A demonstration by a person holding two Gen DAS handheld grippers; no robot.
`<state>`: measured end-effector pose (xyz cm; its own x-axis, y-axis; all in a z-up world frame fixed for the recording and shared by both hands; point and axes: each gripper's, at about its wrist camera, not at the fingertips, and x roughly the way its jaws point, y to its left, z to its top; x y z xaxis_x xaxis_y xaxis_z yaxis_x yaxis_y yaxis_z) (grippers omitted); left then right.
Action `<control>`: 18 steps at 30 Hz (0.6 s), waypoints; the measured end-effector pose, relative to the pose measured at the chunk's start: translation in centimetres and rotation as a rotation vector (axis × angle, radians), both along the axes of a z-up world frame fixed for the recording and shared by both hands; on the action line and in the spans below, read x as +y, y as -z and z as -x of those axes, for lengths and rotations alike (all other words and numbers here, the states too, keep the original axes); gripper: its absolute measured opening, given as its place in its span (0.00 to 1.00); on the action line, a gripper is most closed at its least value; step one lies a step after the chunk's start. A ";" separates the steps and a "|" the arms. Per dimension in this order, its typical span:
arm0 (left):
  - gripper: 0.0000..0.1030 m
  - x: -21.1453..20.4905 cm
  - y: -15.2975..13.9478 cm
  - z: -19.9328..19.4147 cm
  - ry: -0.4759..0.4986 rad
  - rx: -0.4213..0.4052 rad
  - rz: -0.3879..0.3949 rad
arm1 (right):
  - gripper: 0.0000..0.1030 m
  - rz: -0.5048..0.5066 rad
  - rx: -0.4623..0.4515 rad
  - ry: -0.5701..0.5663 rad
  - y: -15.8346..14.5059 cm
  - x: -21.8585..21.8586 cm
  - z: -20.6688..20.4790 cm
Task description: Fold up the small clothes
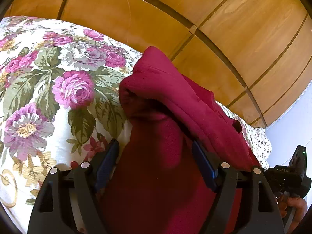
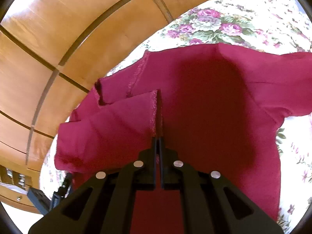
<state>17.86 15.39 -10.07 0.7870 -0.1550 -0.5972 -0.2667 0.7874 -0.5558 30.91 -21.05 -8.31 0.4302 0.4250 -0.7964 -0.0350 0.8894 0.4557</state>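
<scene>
The step in hand looks like the start of a fold: the right gripper (image 2: 158, 139) has its jaws pressed together at the stitched hem of a flap of the red garment (image 2: 214, 101), and the left gripper (image 1: 156, 156) stands ready over another part of the same cloth. The next move, by this reading, calls for the left jaws to close on cloth and then for both hands to carry their edges across the body of the garment, keeping the hem taut so the fold lands flat.

Nearest in the right wrist view, the jaws stand shut, blades touching, with the hem running straight off their tips; the cloth seems to be caught there, though the fabric between the pads is too thin to see for certain. Beyond them the flap lies doubled over the garment's body, and a sleeve reaches towards the right.

In the left wrist view the blue pads (image 1: 106, 163) stand wide apart with red cloth bunched between them; they do not appear to press on it. Past the pads the cloth rises in a rumpled ridge.

The garment lies on the floral bedspread (image 1: 39, 97), close to the bed's edge on the wardrobe side. Farthest off stand the wooden wardrobe doors (image 1: 243, 29).
</scene>
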 end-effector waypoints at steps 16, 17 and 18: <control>0.82 0.1 -0.1 -0.3 0.017 -0.017 0.023 | 0.72 -0.172 0.022 0.307 -1.3 -11.1 3.8; 0.83 0.1 -0.1 -0.2 0.016 -0.020 0.022 | 0.72 -0.208 0.043 0.371 -1.0 -13.0 4.3; 0.83 0.1 -0.1 -0.1 0.015 -0.020 0.021 | 0.72 -0.241 0.060 0.431 -0.6 -14.7 4.8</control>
